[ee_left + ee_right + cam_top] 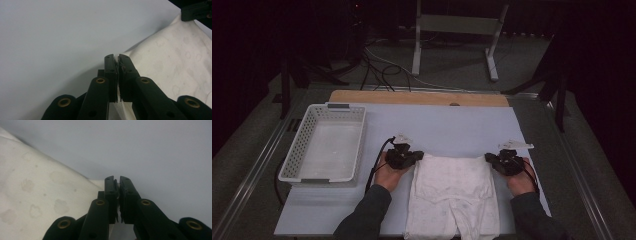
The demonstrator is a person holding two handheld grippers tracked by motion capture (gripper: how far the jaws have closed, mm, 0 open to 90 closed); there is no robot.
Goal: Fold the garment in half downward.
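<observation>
White trousers [455, 195] with a faint printed pattern lie flat on the table [452, 127], near the person's edge, with the waist pointing away from the person and the two legs pointing back toward the person, so the long axis runs from far to near. The left tool [416, 157] is at the far left corner of the waist, and in the left gripper view its jaws are closed together with a thin edge of the white cloth [175, 67] pinched between them. The right tool [490, 158] is at the far right corner; in the right gripper view its jaws are also together, and the cloth edge [37, 192] seems to be clamped there. Both hands are equally near, one at each corner, so the garment lies between the tools. I judge the coming move is to fold the waist toward the legs. A white perforated basket [307, 130] stands on the left, well apart.
</observation>
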